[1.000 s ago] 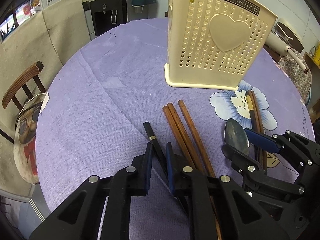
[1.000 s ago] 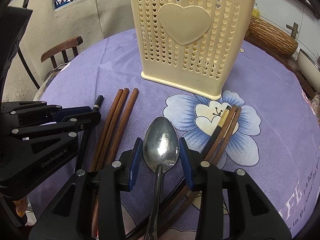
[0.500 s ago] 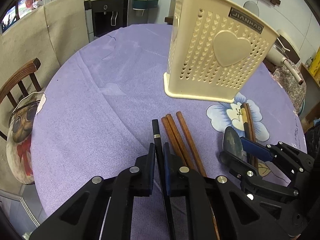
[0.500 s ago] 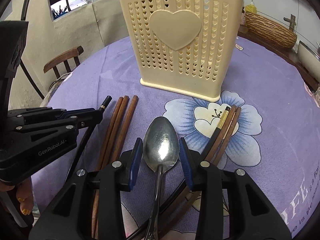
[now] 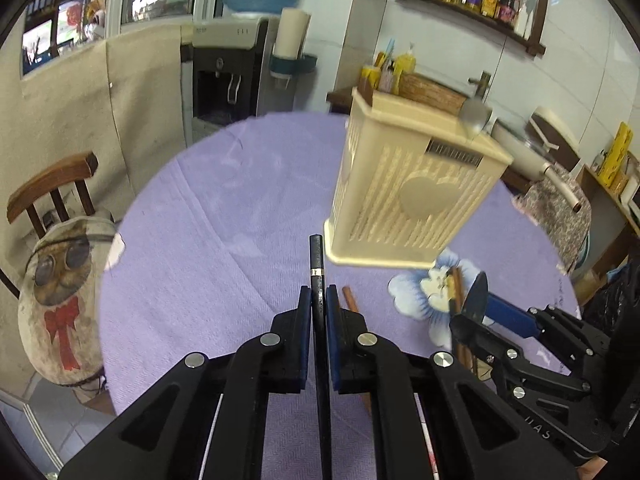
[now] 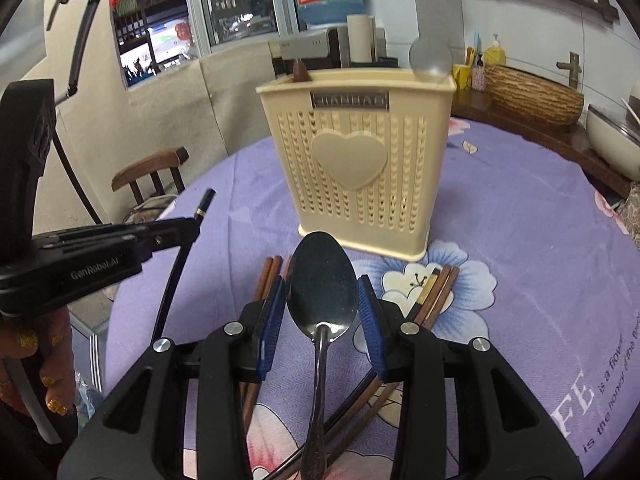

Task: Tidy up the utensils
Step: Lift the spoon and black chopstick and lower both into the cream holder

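Note:
My left gripper (image 5: 319, 300) is shut on a black chopstick (image 5: 316, 256), which is lifted off the purple tablecloth and points toward the cream utensil holder (image 5: 412, 200). My right gripper (image 6: 322, 308) is shut on the bowl of a metal spoon (image 6: 322, 276), held above the cloth in front of the holder (image 6: 360, 168). A spoon bowl (image 6: 430, 60) and a brown chopstick end (image 6: 300, 74) stick out of the holder's top. Brown chopsticks (image 6: 268, 276) lie on the cloth under the right gripper. Another bundle (image 6: 440, 288) lies on the flower print.
The round table (image 5: 200, 220) drops off at the left, where a wooden chair (image 5: 48, 184) carries a printed cushion (image 5: 60, 288). A water dispenser (image 5: 228, 72) stands behind. A wicker basket (image 6: 532, 96) sits on a side counter. A person's hand (image 6: 40, 360) holds the left gripper.
The left gripper's jaws closed onto the black chopstick. Both grippers rose off the cloth and tipped upward, carrying the chopstick and the spoon. The holder now looks lower and farther away.

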Demonstrator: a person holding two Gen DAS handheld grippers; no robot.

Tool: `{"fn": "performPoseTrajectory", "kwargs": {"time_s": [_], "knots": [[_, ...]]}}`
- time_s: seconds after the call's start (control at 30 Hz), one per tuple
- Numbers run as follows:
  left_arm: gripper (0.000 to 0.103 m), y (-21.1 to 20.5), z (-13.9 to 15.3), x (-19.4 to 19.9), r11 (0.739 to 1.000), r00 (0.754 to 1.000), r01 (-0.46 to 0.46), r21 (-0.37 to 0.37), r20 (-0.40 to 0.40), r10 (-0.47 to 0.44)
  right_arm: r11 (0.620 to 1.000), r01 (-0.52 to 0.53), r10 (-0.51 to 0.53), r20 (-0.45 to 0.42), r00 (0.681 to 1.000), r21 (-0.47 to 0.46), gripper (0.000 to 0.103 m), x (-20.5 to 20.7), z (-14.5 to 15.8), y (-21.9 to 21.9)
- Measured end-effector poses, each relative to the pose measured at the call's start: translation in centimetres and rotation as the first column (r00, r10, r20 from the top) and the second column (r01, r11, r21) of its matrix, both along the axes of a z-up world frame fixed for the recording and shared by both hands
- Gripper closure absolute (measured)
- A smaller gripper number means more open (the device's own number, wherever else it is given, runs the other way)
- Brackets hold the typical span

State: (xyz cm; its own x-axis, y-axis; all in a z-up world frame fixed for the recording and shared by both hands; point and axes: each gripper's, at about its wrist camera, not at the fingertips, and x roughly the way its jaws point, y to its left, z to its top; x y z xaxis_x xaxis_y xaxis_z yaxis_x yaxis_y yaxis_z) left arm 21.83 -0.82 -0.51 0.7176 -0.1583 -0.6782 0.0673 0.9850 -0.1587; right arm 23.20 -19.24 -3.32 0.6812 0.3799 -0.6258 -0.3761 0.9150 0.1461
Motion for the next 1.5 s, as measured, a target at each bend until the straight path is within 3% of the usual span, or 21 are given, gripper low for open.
{"fn": "performPoseTrajectory", "kwargs": {"time_s": [0.2,0.43,0.93,1.5], "knots": [[0.095,1.0,3.9,-1.6,0.999,0.993,-0.018,-0.029,0.118,0.021,1.0,-0.003,0.001,0.06,0.998,0.022,0.066,-1.4,2.9,-0.5],[0.095,1.5,5.9,-2.5,0.998,0.983,-0.032,-0.045,0.18,0.04,0.999,-0.004,0.001,0.073,0.997,0.039,0.066,-1.6,4.1,-0.3],[0.096,2.2,7.0,-3.5,0.997,0.975,-0.017,-0.078,0.22,0.034,0.998,-0.007,0.002,0.07,0.998,0.061,0.066,-1.7,4.2,-0.5],[0.096,2.5,10.9,-3.7,0.996,0.953,0.03,-0.08,0.303,-0.004,0.995,-0.042,0.032,0.103,0.994,0.095,0.066,-1.1,6.1,-0.9]]}}
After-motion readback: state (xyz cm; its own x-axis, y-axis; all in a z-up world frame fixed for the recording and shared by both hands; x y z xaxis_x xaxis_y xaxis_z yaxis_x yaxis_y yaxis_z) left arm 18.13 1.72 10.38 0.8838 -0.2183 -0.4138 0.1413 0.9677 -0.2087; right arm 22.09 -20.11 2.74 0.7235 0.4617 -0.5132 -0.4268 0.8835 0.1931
